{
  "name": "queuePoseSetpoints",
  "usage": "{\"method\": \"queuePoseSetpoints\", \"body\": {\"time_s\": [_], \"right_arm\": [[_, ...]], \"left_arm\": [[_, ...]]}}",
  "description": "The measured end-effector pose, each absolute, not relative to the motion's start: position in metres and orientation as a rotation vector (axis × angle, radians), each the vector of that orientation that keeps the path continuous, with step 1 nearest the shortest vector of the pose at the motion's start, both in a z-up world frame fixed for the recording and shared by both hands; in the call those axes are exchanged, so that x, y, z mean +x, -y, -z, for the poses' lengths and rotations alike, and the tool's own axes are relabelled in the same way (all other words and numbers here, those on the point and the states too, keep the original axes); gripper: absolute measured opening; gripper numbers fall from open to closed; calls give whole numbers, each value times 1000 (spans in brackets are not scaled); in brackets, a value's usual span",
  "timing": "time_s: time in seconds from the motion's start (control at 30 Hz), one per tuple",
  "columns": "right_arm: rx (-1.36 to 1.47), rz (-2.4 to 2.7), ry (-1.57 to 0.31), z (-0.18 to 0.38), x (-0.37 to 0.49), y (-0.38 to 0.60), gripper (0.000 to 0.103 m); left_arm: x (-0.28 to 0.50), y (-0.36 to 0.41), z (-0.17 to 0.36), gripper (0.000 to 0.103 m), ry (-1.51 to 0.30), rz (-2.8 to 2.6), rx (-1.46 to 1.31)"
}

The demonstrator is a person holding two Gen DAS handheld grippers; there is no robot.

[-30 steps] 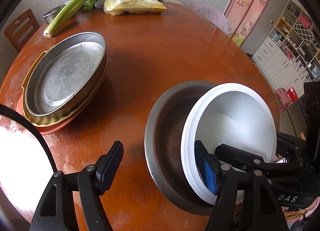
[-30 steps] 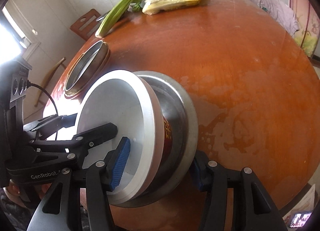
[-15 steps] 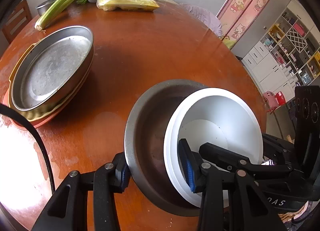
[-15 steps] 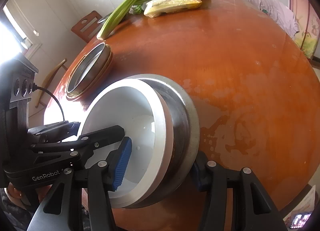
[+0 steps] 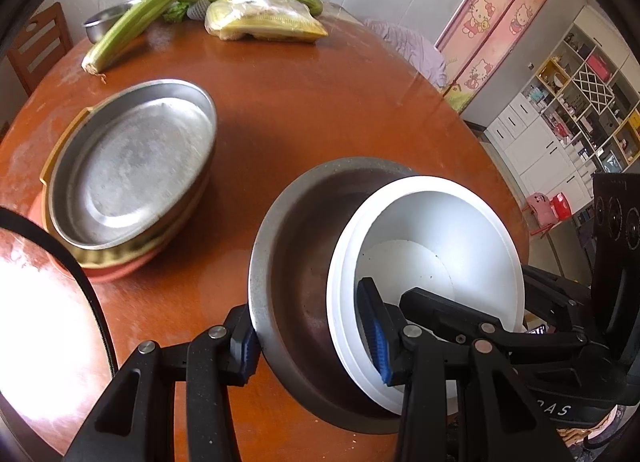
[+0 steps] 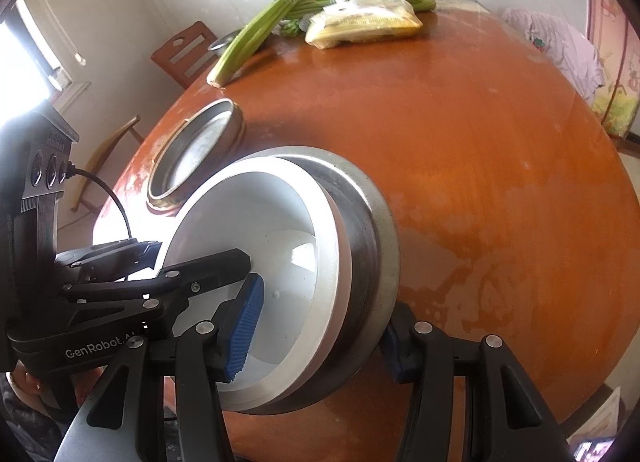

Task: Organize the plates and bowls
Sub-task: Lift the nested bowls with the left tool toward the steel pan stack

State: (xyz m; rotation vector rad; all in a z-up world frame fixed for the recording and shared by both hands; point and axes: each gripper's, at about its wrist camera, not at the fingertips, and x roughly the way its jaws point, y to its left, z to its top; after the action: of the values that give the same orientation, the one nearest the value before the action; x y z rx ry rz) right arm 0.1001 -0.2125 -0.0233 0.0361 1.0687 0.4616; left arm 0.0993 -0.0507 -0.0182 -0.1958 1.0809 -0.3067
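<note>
Since one second ago the left claw (image 5: 312, 332) has moved in from the bare surface (image 5: 312, 133) and now clamps the rim of the steel bowl (image 5: 296, 274), one pad outside the steel, the other inside the white bowl (image 5: 452, 221). The whole nest has also tilted up and seems lifted near the front edge.

On the left lies the plate stack (image 5: 132, 165): one steel pan on top, a yellow fluted dish under it, an orange plate at the bottom, so three pieces. In the middle is the nest of bowls; I count two for sure, steel and white, and the white rim looks double, so maybe three. On the right the right claw (image 6: 320, 326) clamps the same nest from the opposite side, across both walls.

To do this step well, I think both claws should squeeze evenly and rise together, keeping the nest level, because the white bowl could slide out of the tilted steel one.

At the far edge are celery, one yellow bag and one dark bottle.
</note>
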Motion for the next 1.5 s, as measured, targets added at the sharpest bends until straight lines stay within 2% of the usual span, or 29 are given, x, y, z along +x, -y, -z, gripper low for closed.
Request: {"method": "queuePoseSetpoints", "body": {"time_s": [1.0, 1.5], "right_arm": [[-63, -584, -955, -50, 160, 107, 55], [-92, -614, -1020, -25, 192, 58, 56]], "left_arm": [[138, -54, -65, 44, -914, 196, -221], [165, -99, -37, 44, -961, 159, -265]]}}
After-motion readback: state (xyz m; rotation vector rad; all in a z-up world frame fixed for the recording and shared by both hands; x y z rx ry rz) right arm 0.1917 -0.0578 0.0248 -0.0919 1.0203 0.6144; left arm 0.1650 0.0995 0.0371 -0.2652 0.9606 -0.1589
